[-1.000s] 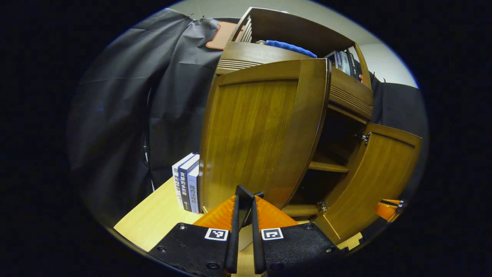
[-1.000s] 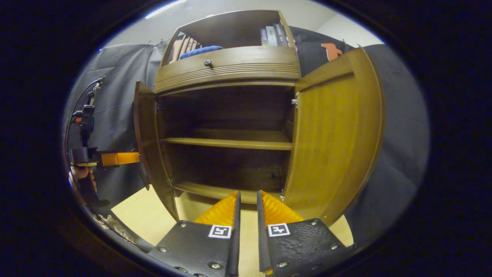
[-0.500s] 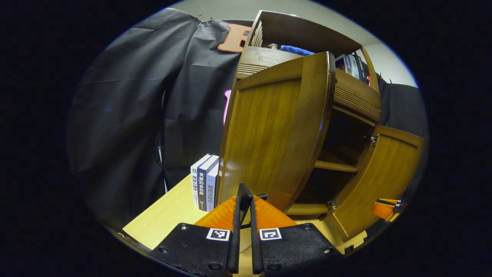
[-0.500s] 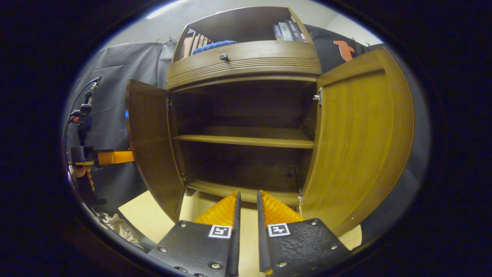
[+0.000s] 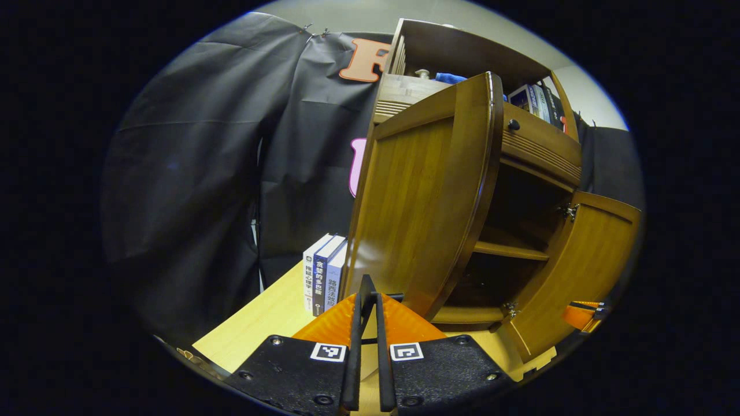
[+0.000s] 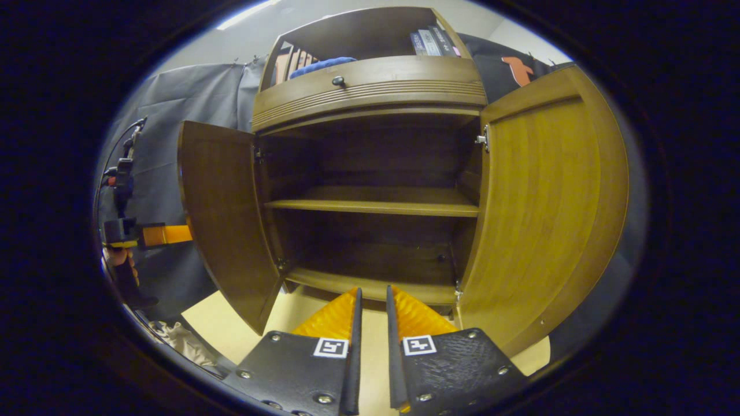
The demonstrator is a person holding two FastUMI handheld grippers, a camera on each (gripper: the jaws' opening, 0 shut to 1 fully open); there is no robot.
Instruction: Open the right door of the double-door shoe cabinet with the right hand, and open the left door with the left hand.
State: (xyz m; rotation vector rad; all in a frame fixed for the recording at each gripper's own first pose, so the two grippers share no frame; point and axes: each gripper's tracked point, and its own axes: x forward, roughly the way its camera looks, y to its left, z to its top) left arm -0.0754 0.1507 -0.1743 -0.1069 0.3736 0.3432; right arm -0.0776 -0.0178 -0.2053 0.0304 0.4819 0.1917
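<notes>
Both doors of the shoe cabinet (image 6: 370,86) are swung open: left door (image 5: 422,196), right door (image 6: 549,202); left gripper (image 5: 368,300) is held closed on nothing; right gripper (image 6: 372,300) is held slightly parted, empty.

Readable text: Chinese titles on spines of the three books (image 5: 324,274) beside my left door (image 5: 422,196), too small to transcribe. Square black-and-white markers (image 5: 328,352) on my gripper bases, no characters.

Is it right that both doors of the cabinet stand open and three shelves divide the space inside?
Not quite. Both doors stand open, the left door and the right door, but in the right gripper view one shelf, not three, divides the space inside the cabinet.
</notes>
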